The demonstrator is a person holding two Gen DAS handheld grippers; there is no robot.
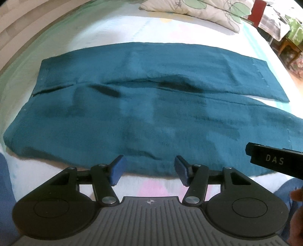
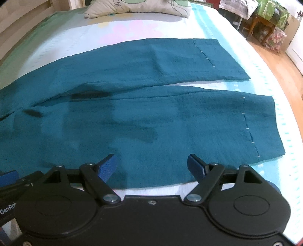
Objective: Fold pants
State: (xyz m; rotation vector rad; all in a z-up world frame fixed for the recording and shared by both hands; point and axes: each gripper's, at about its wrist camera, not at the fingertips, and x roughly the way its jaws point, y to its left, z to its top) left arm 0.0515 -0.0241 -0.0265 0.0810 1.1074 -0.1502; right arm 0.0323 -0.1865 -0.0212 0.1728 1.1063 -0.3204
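Observation:
Teal pants (image 1: 151, 113) lie flat across the bed, waist to the left and both legs running right, with a narrow gap between the legs (image 2: 208, 82). The hems carry white stitches (image 2: 248, 128). My left gripper (image 1: 148, 161) hovers at the pants' near edge, open, its blue pads (image 1: 116, 170) apart with only cloth below them. My right gripper (image 2: 151, 160) stands open over the near leg's front edge, with nothing pinched. Its black body (image 1: 274, 160) shows at the right of the left wrist view.
The bed sheet (image 1: 151, 185) is pale with pink and blue patches. A leaf-print pillow (image 2: 136, 7) lies at the far end. Wooden floor (image 2: 284, 75) and small furniture (image 2: 272, 28) sit beyond the bed's right side. A person's blue clothing (image 1: 5, 198) borders the left.

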